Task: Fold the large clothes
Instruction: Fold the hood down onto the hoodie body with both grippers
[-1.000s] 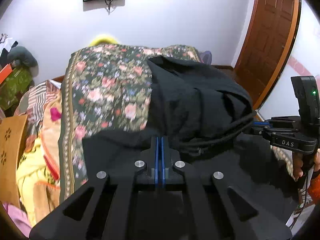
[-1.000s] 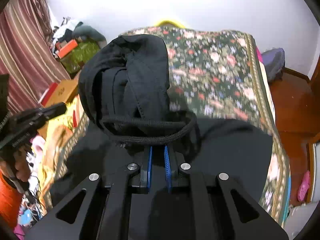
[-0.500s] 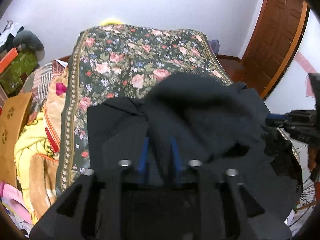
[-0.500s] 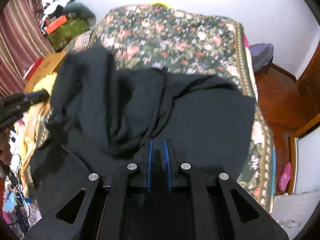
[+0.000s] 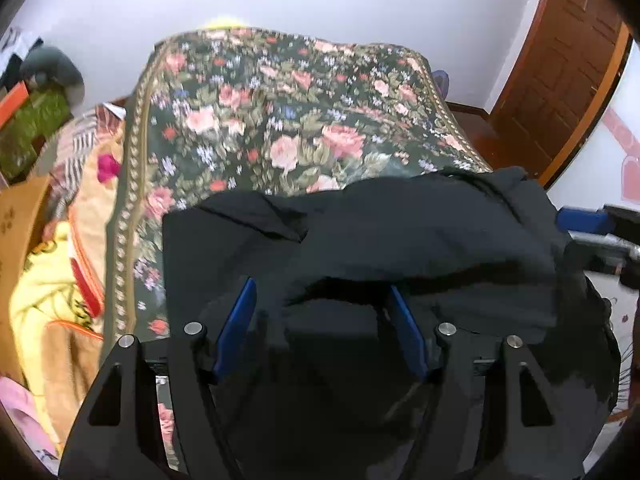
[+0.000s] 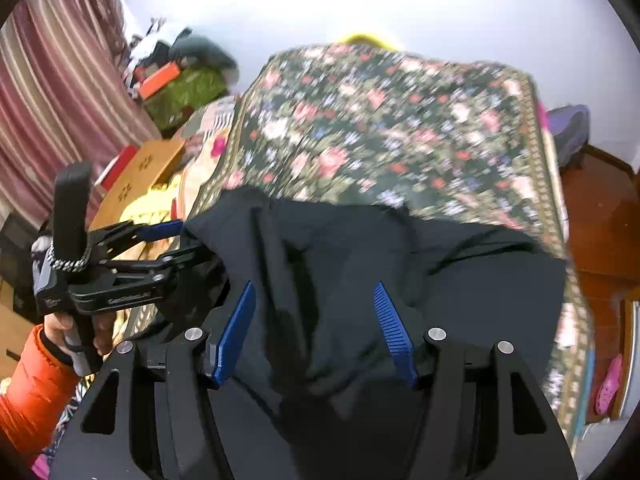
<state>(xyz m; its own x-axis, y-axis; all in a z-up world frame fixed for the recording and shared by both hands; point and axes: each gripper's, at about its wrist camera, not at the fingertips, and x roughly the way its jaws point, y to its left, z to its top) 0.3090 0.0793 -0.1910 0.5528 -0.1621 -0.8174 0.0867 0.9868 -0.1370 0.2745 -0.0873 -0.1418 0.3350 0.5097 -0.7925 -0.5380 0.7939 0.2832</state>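
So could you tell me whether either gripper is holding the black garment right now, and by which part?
Nothing is held. The left gripper and right gripper are both opening, pads clear of the black garment lying on the floral bedspread.

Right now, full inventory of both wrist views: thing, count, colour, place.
garment: 1, black, lying bunched on the near end of the bed
bedspread: 1, dark green floral, covering the bed
door: 1, brown wood, far right
curtain: 1, pink striped, left wall
slipper: 1, pink, floor at right
box: 1, orange, clutter pile at far left
sleeve: 1, orange, lower left
left tool: 1, black with blue pads, opening over the garment
right tool: 1, black with blue pads, opening over the garment
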